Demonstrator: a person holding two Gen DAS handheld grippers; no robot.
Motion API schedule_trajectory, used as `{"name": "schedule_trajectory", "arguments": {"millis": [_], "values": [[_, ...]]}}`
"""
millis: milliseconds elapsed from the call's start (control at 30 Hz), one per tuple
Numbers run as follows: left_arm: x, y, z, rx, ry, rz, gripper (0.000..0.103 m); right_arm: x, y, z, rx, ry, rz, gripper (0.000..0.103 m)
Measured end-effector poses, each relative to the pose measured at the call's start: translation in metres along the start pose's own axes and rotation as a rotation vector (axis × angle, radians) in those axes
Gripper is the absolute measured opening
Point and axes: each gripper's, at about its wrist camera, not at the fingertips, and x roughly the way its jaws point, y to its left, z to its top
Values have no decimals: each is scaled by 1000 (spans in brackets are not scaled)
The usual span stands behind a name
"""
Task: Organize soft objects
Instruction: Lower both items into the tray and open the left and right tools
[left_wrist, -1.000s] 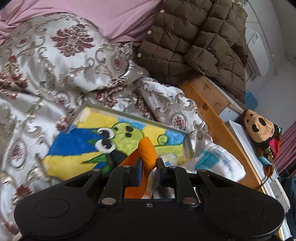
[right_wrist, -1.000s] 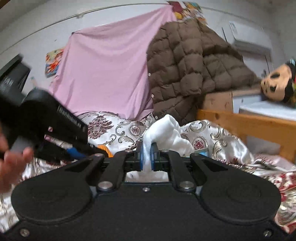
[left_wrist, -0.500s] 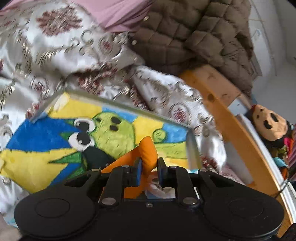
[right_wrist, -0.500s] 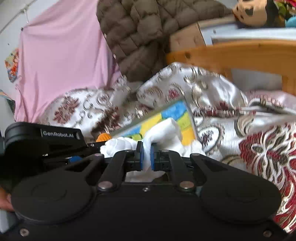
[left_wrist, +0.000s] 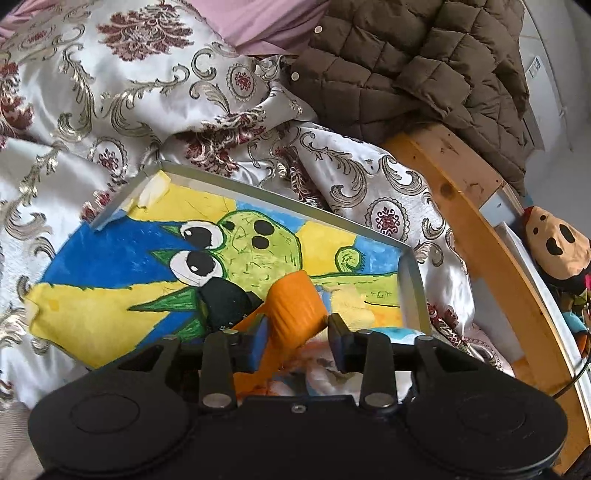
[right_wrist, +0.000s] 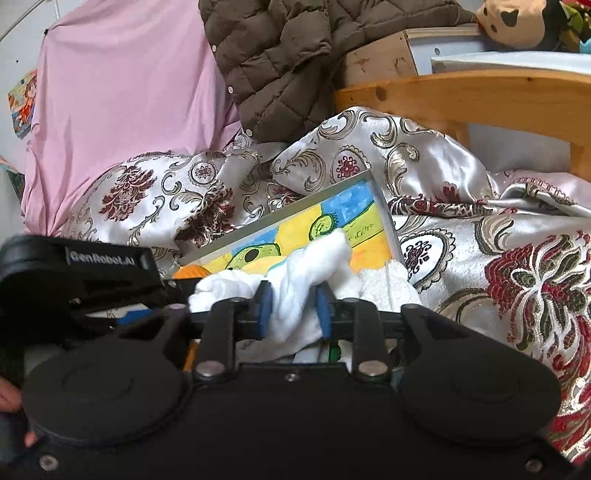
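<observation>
At the bottom middle of the left wrist view, the left gripper (left_wrist: 297, 341) has its jaws opening, and the orange soft toy part (left_wrist: 293, 308) sits in the gap between them; the pads no longer squeeze it the way they did a moment ago. At the bottom middle of the right wrist view, the right gripper (right_wrist: 293, 308) also has its jaws opening, with the white fluffy toy (right_wrist: 310, 273) between the blue pads (right_wrist: 264, 306); before, those pads were pinched tight on it. Both toy parts now lie low on the painted tray (left_wrist: 410, 280), which shows a green cartoon face on blue and yellow. Since the earlier frames the tray looks bigger and closer. Behind the tray is the shiny flowered blanket (left_wrist: 122, 96). Farther back, in the upper right, hangs a brown puffy coat (left_wrist: 424, 62).
</observation>
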Motion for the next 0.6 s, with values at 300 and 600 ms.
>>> {"name": "schedule_trajectory", "arguments": {"millis": [300,600], "values": [[-35,3,5,6,-29,46,63,-23,8,6,-58,-29,-30,54],[-78,5,-7,44,-89,47,76,-57,14,7,-95,-73,-21,81]]}}
